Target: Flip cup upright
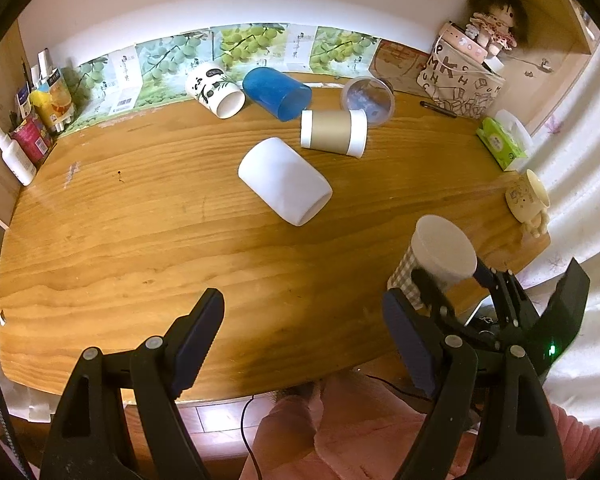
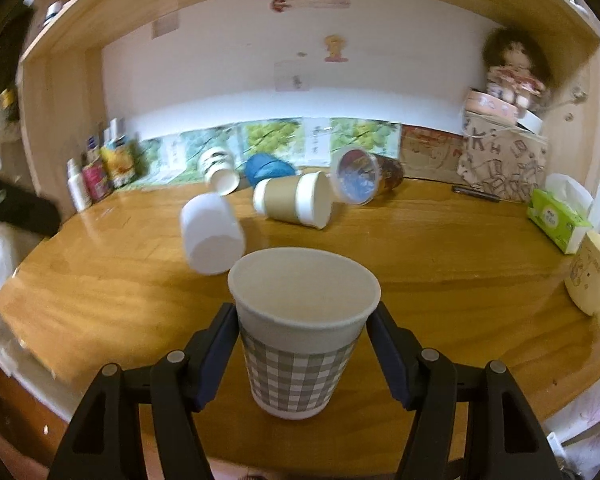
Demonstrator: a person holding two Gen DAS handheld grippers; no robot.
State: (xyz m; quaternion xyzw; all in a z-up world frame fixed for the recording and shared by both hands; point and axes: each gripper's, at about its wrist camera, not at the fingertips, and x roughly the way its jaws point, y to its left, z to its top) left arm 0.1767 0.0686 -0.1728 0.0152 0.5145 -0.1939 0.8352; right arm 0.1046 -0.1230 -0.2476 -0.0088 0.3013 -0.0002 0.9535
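A checked paper cup (image 2: 300, 332) is held upright, mouth up, between the two fingers of the right hand-held gripper (image 2: 302, 340). The fingers are closed against both sides of the cup, below its white rim. From the left wrist view the same cup (image 1: 440, 258) is seen near the front right corner of the worktop (image 1: 140, 240); whether its base touches the wood cannot be told.

The left hand-held gripper (image 1: 304, 344) is seen above the front edge of the worktop. Its jaws are spread wide and nothing is held between them.

Several other cups are lying on their sides. A plain white cup (image 1: 284, 180) is found about the middle of the worktop, with its mouth turned toward the front right. Just behind it, a brown cup with white bands (image 1: 334, 133) is lying across. Nearer to the back edge, a panda mug (image 1: 214, 90) and a blue cup (image 1: 278, 94) are placed side by side, and a clear plastic cup (image 1: 368, 100) is seen to their right, behind the brown cup.

At the right edge a cream mug (image 1: 526, 196) is lying tipped, near a green tissue pack (image 1: 500, 144). Bottles (image 1: 16, 156) are kept at the back left corner, and a doll (image 1: 496, 20) is seated on a printed bag (image 1: 460, 80) at the back right corner.
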